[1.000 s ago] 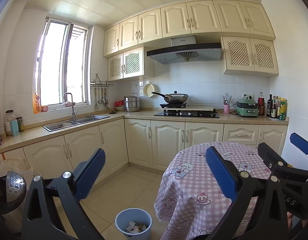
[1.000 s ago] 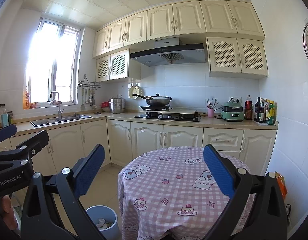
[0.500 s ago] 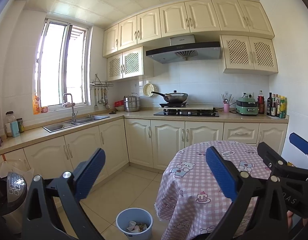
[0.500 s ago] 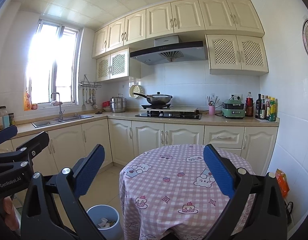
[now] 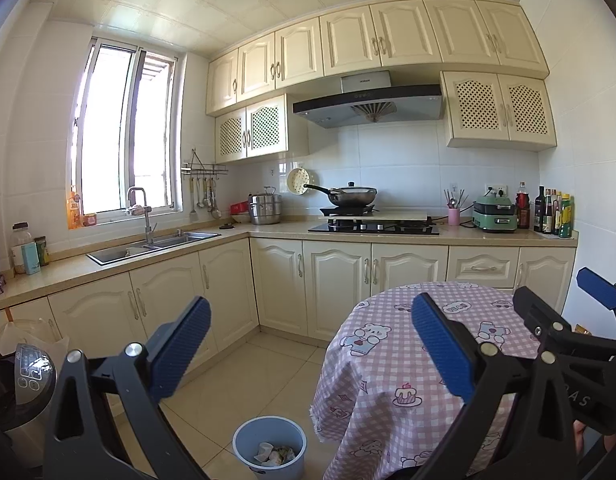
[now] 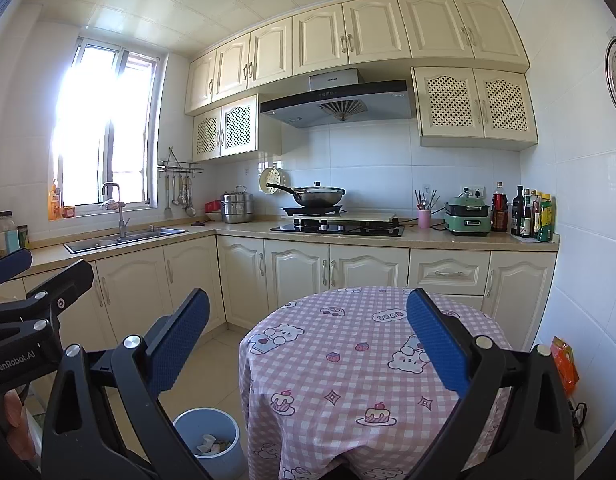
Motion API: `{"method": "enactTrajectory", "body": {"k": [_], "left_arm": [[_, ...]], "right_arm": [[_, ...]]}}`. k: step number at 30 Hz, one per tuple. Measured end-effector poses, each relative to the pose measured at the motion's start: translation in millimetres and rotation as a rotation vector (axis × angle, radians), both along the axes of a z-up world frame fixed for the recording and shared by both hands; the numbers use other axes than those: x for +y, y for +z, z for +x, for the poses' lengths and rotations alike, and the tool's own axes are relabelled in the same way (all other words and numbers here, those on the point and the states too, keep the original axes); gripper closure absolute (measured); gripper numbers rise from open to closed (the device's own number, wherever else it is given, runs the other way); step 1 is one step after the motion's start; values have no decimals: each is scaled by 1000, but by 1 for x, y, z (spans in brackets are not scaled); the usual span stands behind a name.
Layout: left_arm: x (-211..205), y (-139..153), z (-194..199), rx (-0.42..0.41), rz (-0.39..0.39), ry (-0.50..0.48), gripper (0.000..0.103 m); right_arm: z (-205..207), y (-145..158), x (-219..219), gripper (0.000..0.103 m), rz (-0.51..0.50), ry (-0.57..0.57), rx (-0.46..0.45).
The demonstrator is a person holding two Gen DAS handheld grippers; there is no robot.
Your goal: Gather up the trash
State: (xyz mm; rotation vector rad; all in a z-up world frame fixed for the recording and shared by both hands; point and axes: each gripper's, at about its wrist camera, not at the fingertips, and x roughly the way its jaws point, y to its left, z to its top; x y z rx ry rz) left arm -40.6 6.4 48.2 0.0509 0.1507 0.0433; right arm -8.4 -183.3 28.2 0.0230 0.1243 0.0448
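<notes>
A light blue trash bin [image 5: 269, 447] stands on the floor left of the round table, with crumpled white scraps [image 5: 275, 454] inside. It also shows in the right wrist view [image 6: 210, 440]. My left gripper [image 5: 308, 344] is open and empty, held high above the floor and the bin. My right gripper [image 6: 308, 340] is open and empty above the table. The right gripper also shows at the right edge of the left wrist view [image 5: 568, 332]. The left gripper shows at the left edge of the right wrist view [image 6: 23, 304].
A round table with a pink checked cloth [image 6: 368, 364] stands before the cabinets [image 5: 340, 280]. The counter holds a sink [image 5: 151, 244], a stove with a wok [image 5: 352, 196] and bottles [image 5: 552, 212]. An appliance [image 5: 23, 392] stands low left. An orange packet [image 6: 564, 364] lies by the right wall.
Both grippers have drifted slightly; the view shifts a little and the table sits a bit further right in the right wrist view. Both stay open and empty.
</notes>
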Motion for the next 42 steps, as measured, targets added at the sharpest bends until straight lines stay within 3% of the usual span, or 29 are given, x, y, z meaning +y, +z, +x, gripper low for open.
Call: {"method": "enactTrajectory", "body": {"k": [42], "left_arm": [[4, 2, 2, 3, 6, 0, 5]], "right_arm": [[3, -2, -2, 8, 3, 5, 3]]}}
